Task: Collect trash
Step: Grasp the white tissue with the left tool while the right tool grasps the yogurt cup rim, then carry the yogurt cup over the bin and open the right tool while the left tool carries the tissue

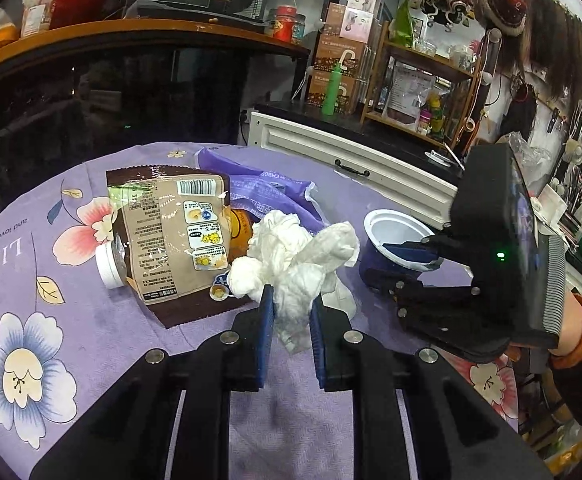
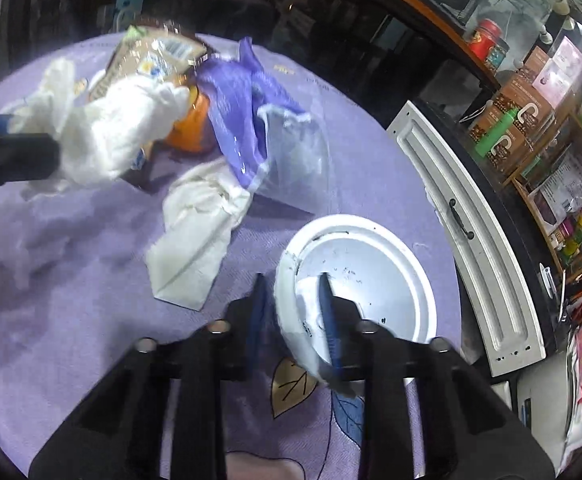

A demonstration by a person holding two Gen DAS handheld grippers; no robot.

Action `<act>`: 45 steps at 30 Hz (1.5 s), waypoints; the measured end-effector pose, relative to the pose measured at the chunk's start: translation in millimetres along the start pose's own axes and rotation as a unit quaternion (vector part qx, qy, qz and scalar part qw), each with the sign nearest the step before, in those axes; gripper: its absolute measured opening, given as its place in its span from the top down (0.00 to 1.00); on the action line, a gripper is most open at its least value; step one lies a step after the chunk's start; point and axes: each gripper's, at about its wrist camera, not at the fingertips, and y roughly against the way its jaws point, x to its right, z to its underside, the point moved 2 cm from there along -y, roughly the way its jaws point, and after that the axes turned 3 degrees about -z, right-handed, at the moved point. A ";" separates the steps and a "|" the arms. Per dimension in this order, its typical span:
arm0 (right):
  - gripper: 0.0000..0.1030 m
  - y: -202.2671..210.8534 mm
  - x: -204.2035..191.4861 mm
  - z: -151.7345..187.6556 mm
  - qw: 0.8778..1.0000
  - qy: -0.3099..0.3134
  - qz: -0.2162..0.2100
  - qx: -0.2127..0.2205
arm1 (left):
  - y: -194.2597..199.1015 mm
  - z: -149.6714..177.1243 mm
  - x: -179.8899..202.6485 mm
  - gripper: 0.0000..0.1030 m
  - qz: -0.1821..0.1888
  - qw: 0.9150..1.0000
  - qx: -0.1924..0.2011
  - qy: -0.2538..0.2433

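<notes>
My left gripper point(image 1: 291, 308) is shut on a crumpled white tissue point(image 1: 291, 260) and holds it above the purple flowered tablecloth point(image 1: 91, 332); the tissue also shows in the right wrist view point(image 2: 107, 132). My right gripper point(image 2: 291, 312) is shut on the rim of a white-lined blue cup point(image 2: 363, 280), one finger inside and one outside; the cup also shows in the left wrist view point(image 1: 395, 240). A brown snack pouch point(image 1: 167, 236), an orange item point(image 2: 195, 128), a purple plastic wrapper point(image 2: 243, 104) and a flat tissue point(image 2: 195, 236) lie on the table.
A white bottle cap point(image 1: 107, 264) pokes out beside the pouch. A white cabinet front point(image 2: 467, 240) with a black handle runs along the table's far right. A dark counter point(image 1: 131, 80) and cluttered shelves point(image 1: 411, 80) stand behind.
</notes>
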 end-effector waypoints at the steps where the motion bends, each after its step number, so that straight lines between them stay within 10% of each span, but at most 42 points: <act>1: 0.84 -0.8 1.1 0.6 1.000 -0.002 0.000 -0.001 | 0.3 0.7 0.3 0.83 0.001 1.000 -0.001 -0.002; 27: 0.90 134.5 26.5 123.1 0.982 -0.160 -0.008 0.101 | -2.1 15.0 44.5 0.83 0.021 0.998 0.003 -0.054; 45: 0.90 182.4 37.8 270.2 0.954 -0.288 -0.007 0.087 | 40.2 68.0 189.5 0.83 0.132 0.984 -0.020 -0.118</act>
